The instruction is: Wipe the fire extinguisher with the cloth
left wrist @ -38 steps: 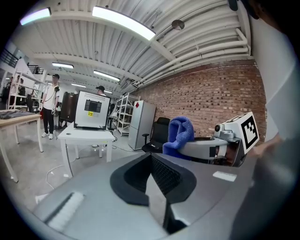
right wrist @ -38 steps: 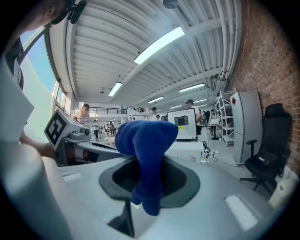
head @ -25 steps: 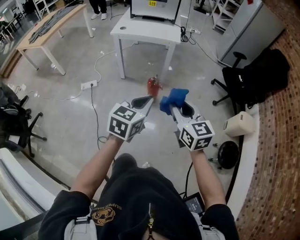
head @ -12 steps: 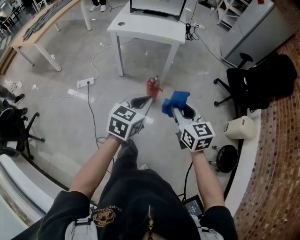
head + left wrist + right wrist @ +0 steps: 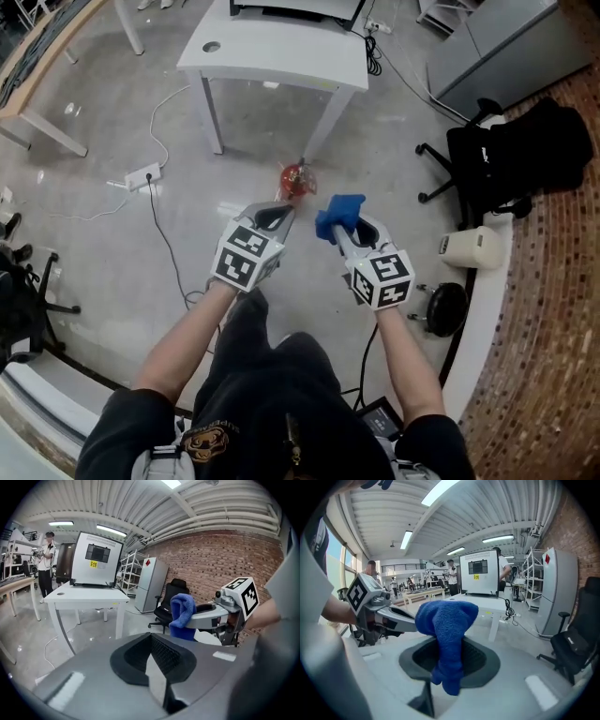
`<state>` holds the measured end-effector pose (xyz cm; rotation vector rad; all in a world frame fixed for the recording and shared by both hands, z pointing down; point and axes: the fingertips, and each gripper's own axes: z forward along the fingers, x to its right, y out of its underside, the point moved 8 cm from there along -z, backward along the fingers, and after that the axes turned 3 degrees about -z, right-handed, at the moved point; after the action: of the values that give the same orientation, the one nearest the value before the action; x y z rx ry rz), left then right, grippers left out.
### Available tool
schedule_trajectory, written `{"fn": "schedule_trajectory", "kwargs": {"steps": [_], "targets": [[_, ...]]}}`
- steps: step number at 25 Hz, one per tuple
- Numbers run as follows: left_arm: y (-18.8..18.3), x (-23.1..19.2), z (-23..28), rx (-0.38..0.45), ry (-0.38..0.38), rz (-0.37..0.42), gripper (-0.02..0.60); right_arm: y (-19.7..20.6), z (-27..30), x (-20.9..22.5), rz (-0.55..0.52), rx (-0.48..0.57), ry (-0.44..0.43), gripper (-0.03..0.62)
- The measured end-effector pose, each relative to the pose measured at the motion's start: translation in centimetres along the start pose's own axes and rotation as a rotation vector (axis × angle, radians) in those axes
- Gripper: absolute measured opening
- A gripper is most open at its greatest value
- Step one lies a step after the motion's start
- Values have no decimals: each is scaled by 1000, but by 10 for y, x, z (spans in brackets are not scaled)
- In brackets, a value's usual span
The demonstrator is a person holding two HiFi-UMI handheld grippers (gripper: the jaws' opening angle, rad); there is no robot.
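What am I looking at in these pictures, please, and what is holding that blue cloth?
There is no robot: a person holds a two-jaw gripper in each hand; the cubes with square markers are part of them. The downward picture comes from a camera on the person's head; the other two come from cameras riding on each gripper. The left gripper is shut and empty. The right gripper is shut on a crumpled blue towelling cloth. On the grey concrete floor ahead stands a small red fire extinguisher, near a white table.
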<state>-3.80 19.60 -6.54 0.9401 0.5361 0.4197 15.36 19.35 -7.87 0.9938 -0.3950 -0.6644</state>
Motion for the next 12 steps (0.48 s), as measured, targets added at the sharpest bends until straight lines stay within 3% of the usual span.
{"fn": "schedule_trajectory", "kwargs": {"steps": [7,12], "targets": [[6,-43,42,-60,-10,-33,6,-3,61,34,-83,-95,-34,110],[12,-55,81,-90,-57,-76,6,7,103,78,-127,-138,-99,110]]}}
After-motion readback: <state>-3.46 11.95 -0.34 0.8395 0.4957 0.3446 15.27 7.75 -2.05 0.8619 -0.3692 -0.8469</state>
